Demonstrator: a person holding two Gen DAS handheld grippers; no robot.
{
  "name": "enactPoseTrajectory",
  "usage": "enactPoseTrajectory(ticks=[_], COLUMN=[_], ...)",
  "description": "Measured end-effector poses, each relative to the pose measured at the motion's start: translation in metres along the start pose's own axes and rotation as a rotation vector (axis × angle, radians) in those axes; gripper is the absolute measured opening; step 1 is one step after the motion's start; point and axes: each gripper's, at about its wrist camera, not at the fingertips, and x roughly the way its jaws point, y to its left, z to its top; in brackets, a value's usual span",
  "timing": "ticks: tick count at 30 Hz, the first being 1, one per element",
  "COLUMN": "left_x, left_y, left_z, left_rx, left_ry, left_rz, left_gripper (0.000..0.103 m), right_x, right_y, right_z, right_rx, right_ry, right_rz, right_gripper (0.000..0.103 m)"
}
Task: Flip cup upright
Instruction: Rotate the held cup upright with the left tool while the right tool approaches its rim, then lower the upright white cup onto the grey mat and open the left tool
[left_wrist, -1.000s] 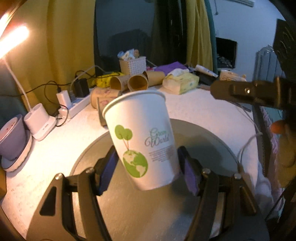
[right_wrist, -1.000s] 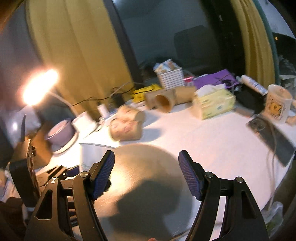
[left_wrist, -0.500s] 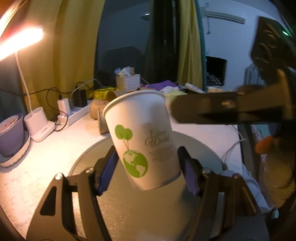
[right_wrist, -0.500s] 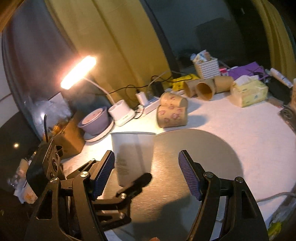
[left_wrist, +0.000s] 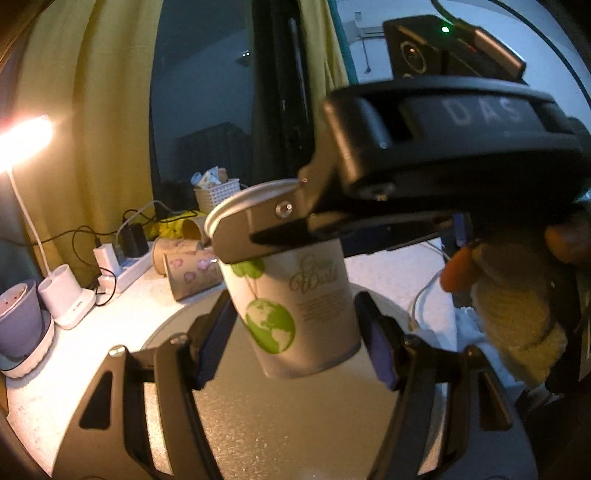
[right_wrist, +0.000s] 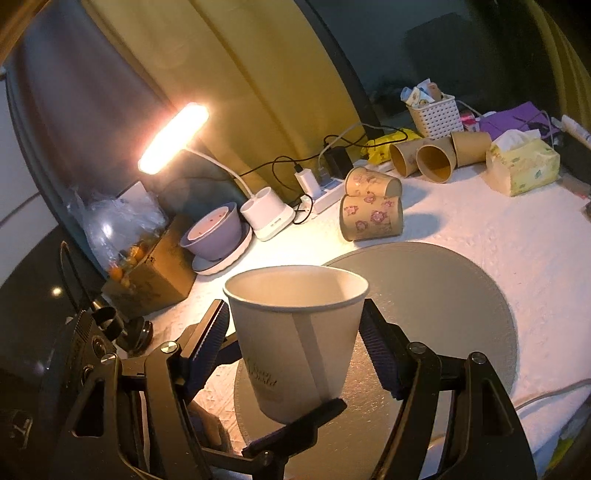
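Above the round grey mat (right_wrist: 443, 295) on the bench (right_wrist: 517, 236), the white paper cup (right_wrist: 295, 332) hangs mouth-up, tilted a little, with its green globe print (left_wrist: 271, 325) facing the left wrist camera. It sits between the pads of both grippers at once. In the left view the left gripper (left_wrist: 295, 343) is clamped on the lower half of the cup, one blue pad pressed to each side near the base. In the right view the right gripper (right_wrist: 295, 339) brackets the upper wall just under the rim; its pads look to be touching the paper, though the wide lens makes it hard to tell whether they press or merely flank it. From the left camera the black body of the right gripper crosses in front of the cup's rim and hides part of it. Beyond the mat, two flowered cups (right_wrist: 369, 218) lie on their sides, stacked, and three brown cups (right_wrist: 436, 162) lie further back beside a tissue pack (right_wrist: 524, 170). A lit desk lamp (right_wrist: 173, 138) stands to the left, next to a purple bowl (right_wrist: 216, 230).
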Motion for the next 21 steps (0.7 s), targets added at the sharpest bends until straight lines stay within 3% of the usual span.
enactPoseTrajectory(ticks=[2,8,10,14,21], left_x=[0.001,0.007,0.01,0.017,0.031], left_y=[0.001,0.006,0.015,0.036,0.073], left_z=[0.0,-0.001,-0.002,-0.008,-0.026], left_rx=[-0.007,-0.048,-0.09,-0.219,-0.455], left_ry=[0.006,0.052,0.072,0.121,0.238], left_rz=[-0.004,0.014,0.021,0.032,0.006], left_gripper=[0.067,0.067,0.077,0.08,0.08], right_x=[0.0,0.007,0.009,0.017,0.057], right_y=[-0.003,-0.004,-0.004,-0.008,-0.031], right_z=[0.001,0.008,0.012,0.022,0.021], right_rx=[-0.005,-0.022,-0.033,-0.109,-0.184], right_ry=[0.007,0.009,-0.003,-0.046,-0.03], right_rz=[0.004,-0.017,-0.031,-0.16,-0.346], right_gripper=[0.07,0.069,0.069,0.069,0.069])
